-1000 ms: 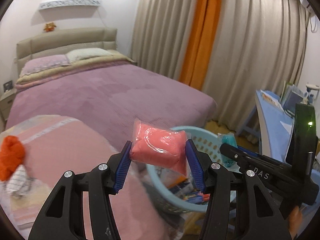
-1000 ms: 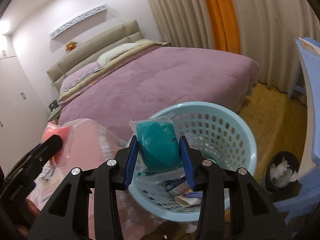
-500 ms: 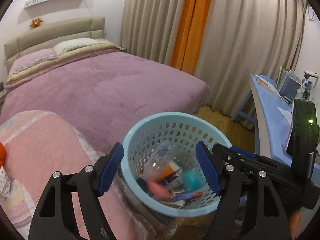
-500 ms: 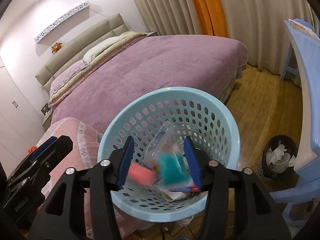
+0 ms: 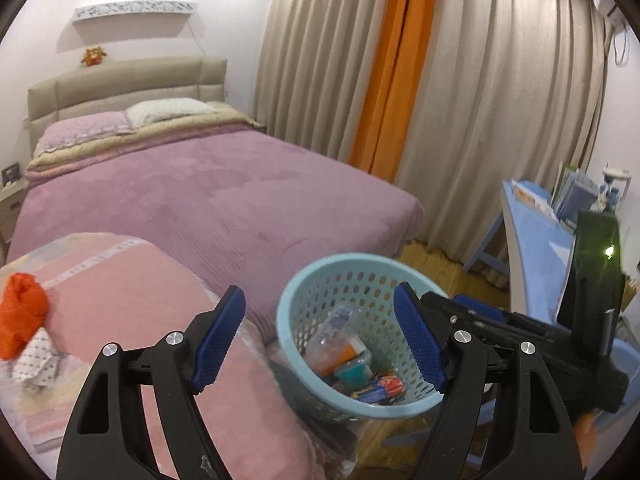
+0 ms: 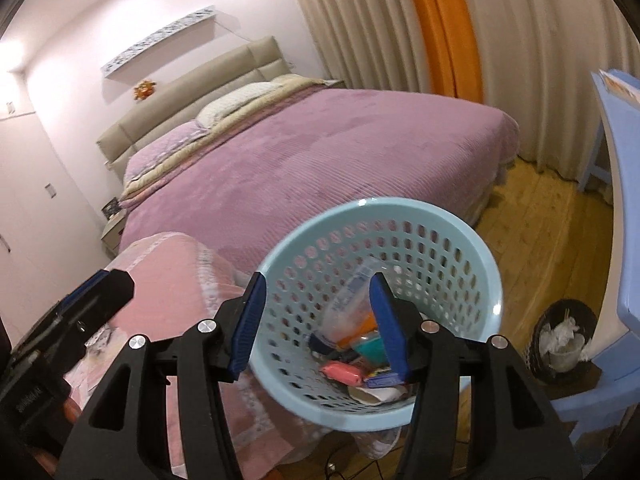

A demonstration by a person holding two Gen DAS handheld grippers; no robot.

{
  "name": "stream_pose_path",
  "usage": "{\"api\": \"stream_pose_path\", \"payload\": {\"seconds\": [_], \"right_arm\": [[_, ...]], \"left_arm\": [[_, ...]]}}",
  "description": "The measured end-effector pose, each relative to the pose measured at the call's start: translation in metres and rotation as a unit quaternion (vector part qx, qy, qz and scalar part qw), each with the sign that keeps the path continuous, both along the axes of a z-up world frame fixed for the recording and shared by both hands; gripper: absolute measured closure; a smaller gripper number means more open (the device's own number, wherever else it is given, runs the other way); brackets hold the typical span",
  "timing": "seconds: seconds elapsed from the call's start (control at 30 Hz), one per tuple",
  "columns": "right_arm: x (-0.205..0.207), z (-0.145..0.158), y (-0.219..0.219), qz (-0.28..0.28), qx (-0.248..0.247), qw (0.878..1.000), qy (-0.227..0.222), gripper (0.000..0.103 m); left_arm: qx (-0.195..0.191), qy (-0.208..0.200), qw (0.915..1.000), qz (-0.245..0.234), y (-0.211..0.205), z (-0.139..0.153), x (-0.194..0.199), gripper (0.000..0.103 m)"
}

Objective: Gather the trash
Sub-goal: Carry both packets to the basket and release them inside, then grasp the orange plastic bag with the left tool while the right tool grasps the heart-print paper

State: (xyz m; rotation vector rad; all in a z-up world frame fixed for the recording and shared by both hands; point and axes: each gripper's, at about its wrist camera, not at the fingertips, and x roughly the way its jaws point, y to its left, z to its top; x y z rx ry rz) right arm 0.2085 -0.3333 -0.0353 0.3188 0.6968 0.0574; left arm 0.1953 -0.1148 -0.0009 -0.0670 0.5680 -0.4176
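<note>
Left wrist view shows the big bed (image 5: 208,196) with a purple cover, and behind it the beige curtains (image 5: 500,100) with one orange strip. In front of the bed is a pink blanket (image 5: 120,300); on it lies an orange cloth (image 5: 24,312). Beside the blanket stands the light blue basket (image 5: 304,292). The left gripper (image 5: 320,336) has its jaws spread wide and nothing is between them. The right gripper (image 6: 316,320) is above the basket, its jaws are also apart and empty. In the basket lie the pink packet (image 6: 342,372) and the teal packet (image 6: 370,346), among other wrappers.
</note>
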Motion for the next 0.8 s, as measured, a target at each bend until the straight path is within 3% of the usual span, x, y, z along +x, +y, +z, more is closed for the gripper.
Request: {"api": "stream_pose_path", "payload": {"seconds": [0.4,0.8], "right_arm": [[-0.001,0.031,0.090,0.103,-0.023,0.994,-0.039,0.052],[0.013,0.055,0.210,0.235,-0.026,0.970,-0.057,0.052]], "left_arm": [[-0.029,-0.044,0.9944,0.092,0.114,0.034,-0.038,0.028],[-0.047,-0.042,0.9759,0.209,0.258,0.045,-0.043,0.028]]}}
